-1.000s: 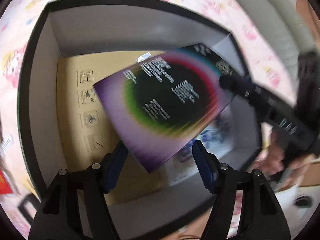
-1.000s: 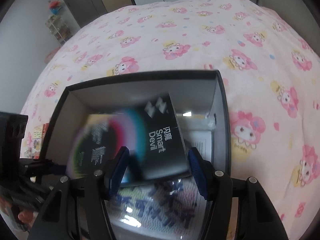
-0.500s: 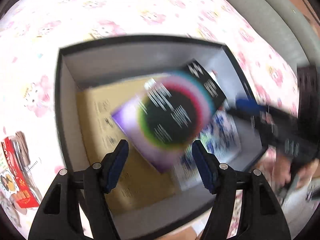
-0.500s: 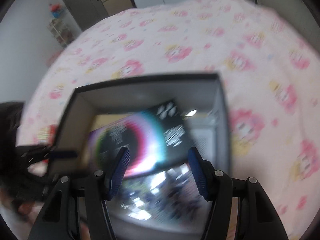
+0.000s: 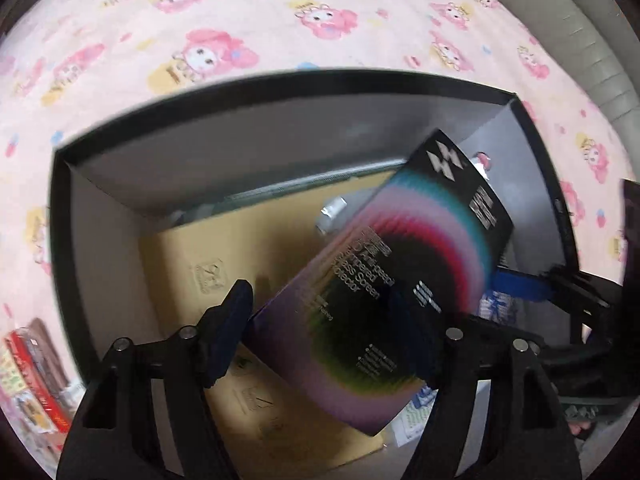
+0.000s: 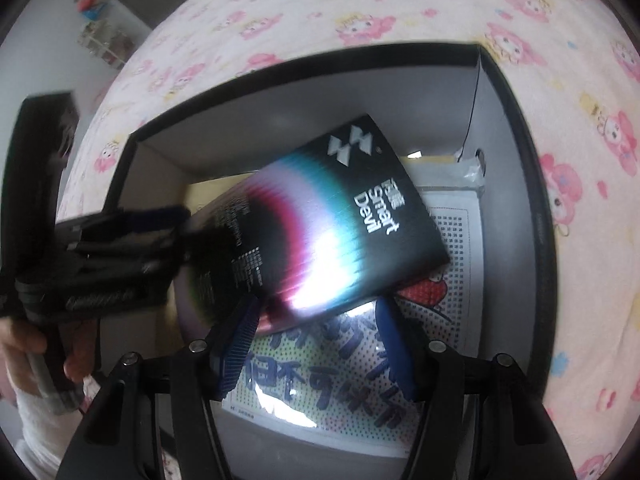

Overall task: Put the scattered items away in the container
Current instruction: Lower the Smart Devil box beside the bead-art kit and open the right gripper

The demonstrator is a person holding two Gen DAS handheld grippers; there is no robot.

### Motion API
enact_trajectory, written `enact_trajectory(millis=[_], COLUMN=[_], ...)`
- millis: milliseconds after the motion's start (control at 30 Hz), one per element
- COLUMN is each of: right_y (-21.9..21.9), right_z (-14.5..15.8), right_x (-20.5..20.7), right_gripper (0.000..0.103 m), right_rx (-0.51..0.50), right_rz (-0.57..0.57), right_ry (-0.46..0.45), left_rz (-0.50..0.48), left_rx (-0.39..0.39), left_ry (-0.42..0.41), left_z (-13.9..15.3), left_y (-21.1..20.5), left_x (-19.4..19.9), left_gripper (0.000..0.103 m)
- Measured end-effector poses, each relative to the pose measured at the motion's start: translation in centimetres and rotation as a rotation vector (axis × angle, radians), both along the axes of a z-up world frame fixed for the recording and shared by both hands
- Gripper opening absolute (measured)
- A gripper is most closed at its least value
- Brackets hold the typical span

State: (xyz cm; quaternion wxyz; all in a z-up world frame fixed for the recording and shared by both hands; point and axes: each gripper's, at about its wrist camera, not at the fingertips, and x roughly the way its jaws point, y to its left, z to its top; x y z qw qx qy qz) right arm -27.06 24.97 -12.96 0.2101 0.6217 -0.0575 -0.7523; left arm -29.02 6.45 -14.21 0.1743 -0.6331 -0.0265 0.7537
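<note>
A flat black "Smart Devil" screen-protector box (image 5: 384, 300) with a rainbow ring lies tilted inside a black open-top container (image 5: 280, 92), on a tan cardboard sheet (image 5: 200, 280). It also shows in the right wrist view (image 6: 320, 232). My left gripper (image 5: 328, 340) straddles the box's lower end, its blue pads at the box's two edges; whether they press it is unclear. My right gripper (image 6: 316, 344) is open just below the box's near edge, above a printed plastic bag (image 6: 340, 368).
The container (image 6: 516, 160) sits on a pink cartoon-print blanket (image 5: 240, 20). Red packets (image 5: 32, 392) lie outside it at the left. A small silver item (image 5: 332, 212) lies near the back wall. A grey cushion edge (image 5: 592, 40) is at the right.
Both grippers have come closer to the box. The box has swung round, its logo end now toward the far right corner. My left gripper's pads now stand around its lower end.
</note>
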Motion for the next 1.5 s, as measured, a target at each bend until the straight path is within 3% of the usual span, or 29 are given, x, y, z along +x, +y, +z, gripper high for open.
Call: enact_trajectory(millis=[100,733,800,967,1100,1233,1333,1433,1500], right_y=[0.0,-0.1,-0.4,-0.8,-0.5,-0.7,-1.2,-1.5,-1.5], right_z=[-0.8,-0.4,-0.1,0.4,0.2,0.0,-0.5,-0.3,-0.3], right_x=[-0.3,0.3,0.6,1.2,1.2,1.3,1.3,1.4,1.4], right_gripper=[0.057,0.060,0.059,0.055,0.055,0.055,0.055,0.056,0.056], right_rx=[-0.014,-0.090,-0.112,-0.059,0.024,-0.006,-0.040,-0.050,-0.030], right_rz=[-0.012,-0.025,-0.009,0.005,-0.005,-0.004,0.004,0.009,0.004], right_ry=[-0.023,-0.016,-0.003,0.031,0.046,0.025,-0.007,-0.001,0.016], left_rz=[-0.009,-0.056,-0.098,-0.084,0.007,-0.015,-0.066,-0.105,-0.149], left_rx=[0.061,0.247,0.326,0.288,0.127,0.136,0.113,0.202,0.195], left_ry=[-0.009,-0.008,-0.065,-0.050,0.052,0.000,0.008,-0.048,-0.052], left_z=[0.0,2.7,2.5,2.5,3.3,2.6,2.8,3.0,3.0], left_y=[-0.6,-2.1,-1.6,-2.1,-3.5,-3.1,-2.4,-2.5,-2.2], left_x=[0.5,2.7,3.4,3.5,4.0,4.6,5.5,6.8,7.9], left_gripper=[0.072,0.065,0.045,0.045,0.051,0.057,0.059,0.062,0.062])
